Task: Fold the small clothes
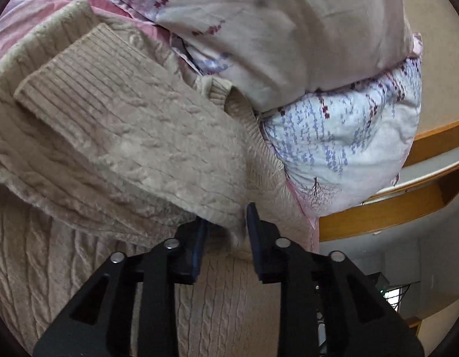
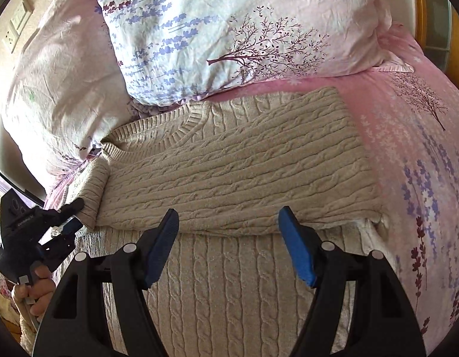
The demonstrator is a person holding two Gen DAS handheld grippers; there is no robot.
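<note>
A beige cable-knit sweater [image 2: 229,178] lies on a pink bedsheet, both sleeves folded across its chest. In the left wrist view the sweater [image 1: 125,136] fills the left and middle, one ribbed cuff on top. My left gripper [image 1: 226,223] is shut on the sweater's folded shoulder edge; it also shows in the right wrist view [image 2: 72,217], at the sweater's left edge. My right gripper [image 2: 228,223] is open and empty, hovering above the sweater's middle, just below the folded sleeves.
Two floral pillows [image 2: 217,29] lie behind the sweater's collar. The pink floral sheet [image 2: 422,148] spreads to the right. A wooden bed frame [image 1: 378,217] shows beyond the pillows in the left wrist view. A wall socket [image 2: 12,38] is at the far left.
</note>
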